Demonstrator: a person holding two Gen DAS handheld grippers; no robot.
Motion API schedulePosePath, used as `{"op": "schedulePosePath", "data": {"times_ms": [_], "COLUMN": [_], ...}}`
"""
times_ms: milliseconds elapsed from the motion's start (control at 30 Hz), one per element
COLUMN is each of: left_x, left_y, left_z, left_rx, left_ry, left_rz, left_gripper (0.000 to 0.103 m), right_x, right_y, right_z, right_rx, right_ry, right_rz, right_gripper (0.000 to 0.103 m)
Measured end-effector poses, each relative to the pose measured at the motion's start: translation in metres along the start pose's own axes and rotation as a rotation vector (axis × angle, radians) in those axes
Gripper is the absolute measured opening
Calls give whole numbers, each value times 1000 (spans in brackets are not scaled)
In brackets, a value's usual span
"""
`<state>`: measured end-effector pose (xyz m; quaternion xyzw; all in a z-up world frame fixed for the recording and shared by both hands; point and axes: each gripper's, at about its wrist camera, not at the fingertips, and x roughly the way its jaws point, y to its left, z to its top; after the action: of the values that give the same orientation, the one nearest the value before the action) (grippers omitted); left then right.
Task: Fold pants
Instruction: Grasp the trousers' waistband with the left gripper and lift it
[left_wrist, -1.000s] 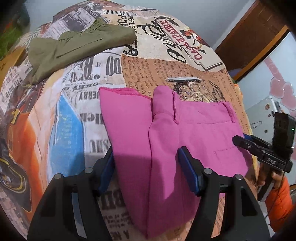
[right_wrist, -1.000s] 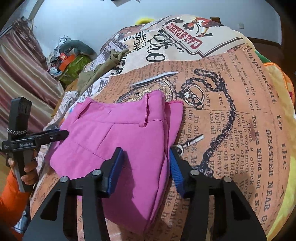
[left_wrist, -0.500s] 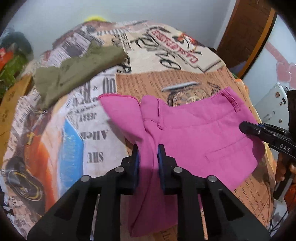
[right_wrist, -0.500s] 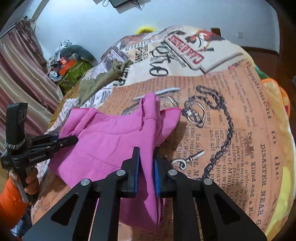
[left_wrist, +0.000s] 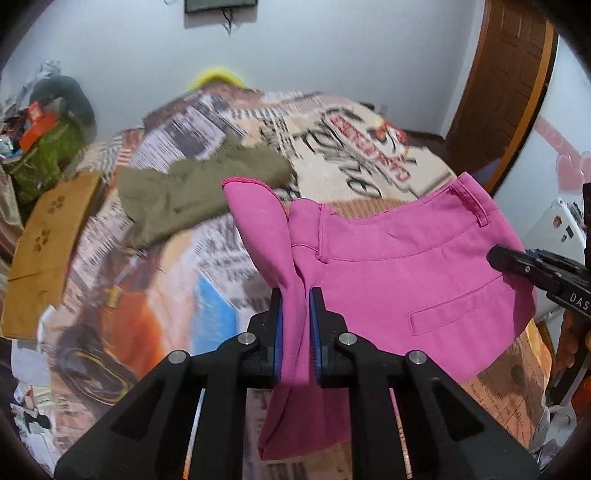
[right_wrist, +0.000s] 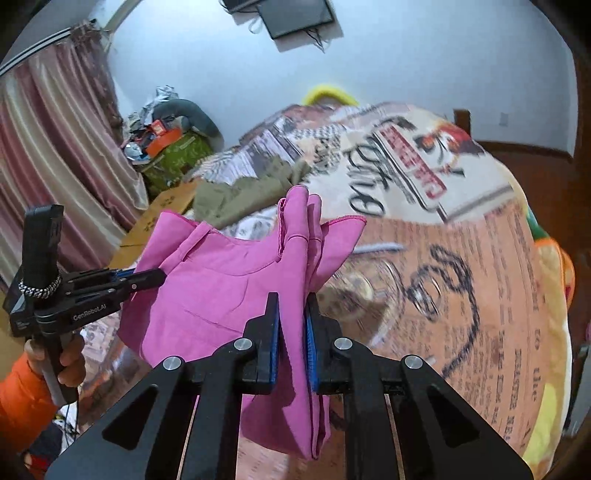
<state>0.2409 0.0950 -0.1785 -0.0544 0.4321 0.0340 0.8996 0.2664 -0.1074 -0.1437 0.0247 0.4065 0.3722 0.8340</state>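
The left gripper (left_wrist: 295, 332) is clamped on a bunched fold of the pink pants (left_wrist: 399, 273); its jaws are closing the last bit, with cloth pinched between the blue pads. The right gripper (right_wrist: 291, 332) is likewise clamped on a gathered fold at the other end of the same garment, cloth filling the narrow gap between its pads.

The pants (right_wrist: 207, 291) hang between the two grippers, raised off the bed (left_wrist: 155, 280), with loose ends drooping below each grip. In the left view the waistband with its belt loop runs from the left gripper's grip across to the right gripper (left_wrist: 532, 269), which bites the far right edge. In the right view the left gripper (right_wrist: 147, 277), held by a hand (right_wrist: 72, 363) in an orange sleeve, bites the far left edge. So the long axis of the held span lies side to side, from one gripper to the other, and each end is equally in hand; neither hand is the nearer.

Beyond the pants lies the bed's newspaper-print cover, and farther still an olive garment (left_wrist: 192, 192), well apart from the pink one. The coming fold, as I judge it, depends on carrying both ends together across that span and onto the clear cover short of the olive garment.
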Motion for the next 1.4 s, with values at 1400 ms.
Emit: {"op": "schedulePosePath", "data": {"times_ms": [1400], "left_x": [181], "left_y": [191], "left_z": [125], "left_rx": [-12], "left_ry": [-85], "left_rz": [299], "left_gripper": [13], "right_x": [263], "right_y": [55], "right_z": [160], "right_rx": [-186], "right_ry": [-41], "right_rz": [-71], "right_gripper": [10]}}
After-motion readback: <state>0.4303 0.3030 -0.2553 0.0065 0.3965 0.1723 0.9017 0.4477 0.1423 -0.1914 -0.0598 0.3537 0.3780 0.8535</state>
